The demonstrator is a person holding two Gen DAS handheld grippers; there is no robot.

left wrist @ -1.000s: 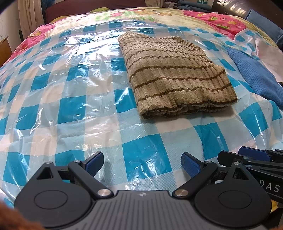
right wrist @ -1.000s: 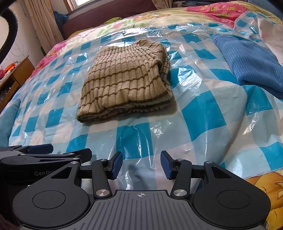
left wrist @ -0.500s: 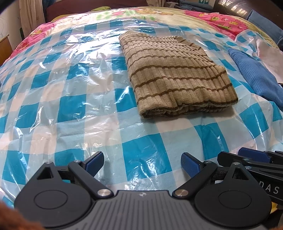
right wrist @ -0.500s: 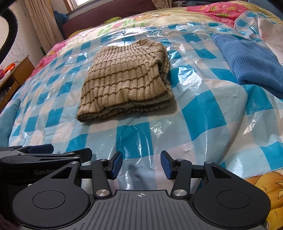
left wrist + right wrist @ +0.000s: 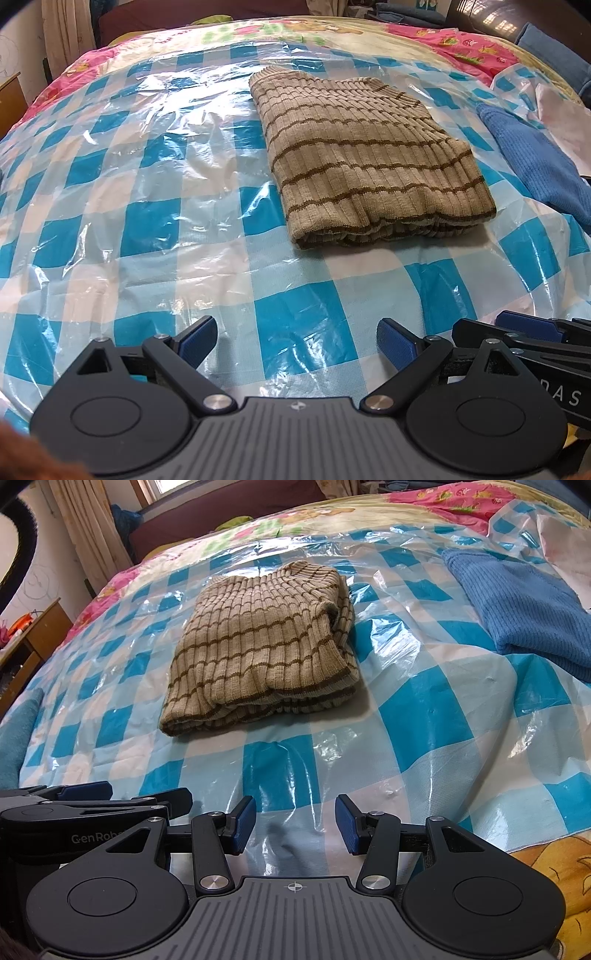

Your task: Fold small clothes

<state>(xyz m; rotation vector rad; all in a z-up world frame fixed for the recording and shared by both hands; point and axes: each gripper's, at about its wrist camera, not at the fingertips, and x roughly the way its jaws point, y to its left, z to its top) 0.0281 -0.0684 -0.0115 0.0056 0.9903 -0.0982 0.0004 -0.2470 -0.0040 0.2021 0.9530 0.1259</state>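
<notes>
Striped sweater (image 5: 369,162) folded on the plastic-covered bed (image 5: 147,192), straight ahead, apart from both grippers. Left gripper (image 5: 297,341) spread wide, right gripper (image 5: 295,821) narrower, both empty. Long axis running away; neither clearly nearer.

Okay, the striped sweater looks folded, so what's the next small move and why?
Probably swing the right tool toward the blue knit garment. The striped sweater already lies as a compact folded stack on the checked plastic sheet, both tools are open and empty, and the blue piece lies spread at the right, apparently unfolded.
</notes>
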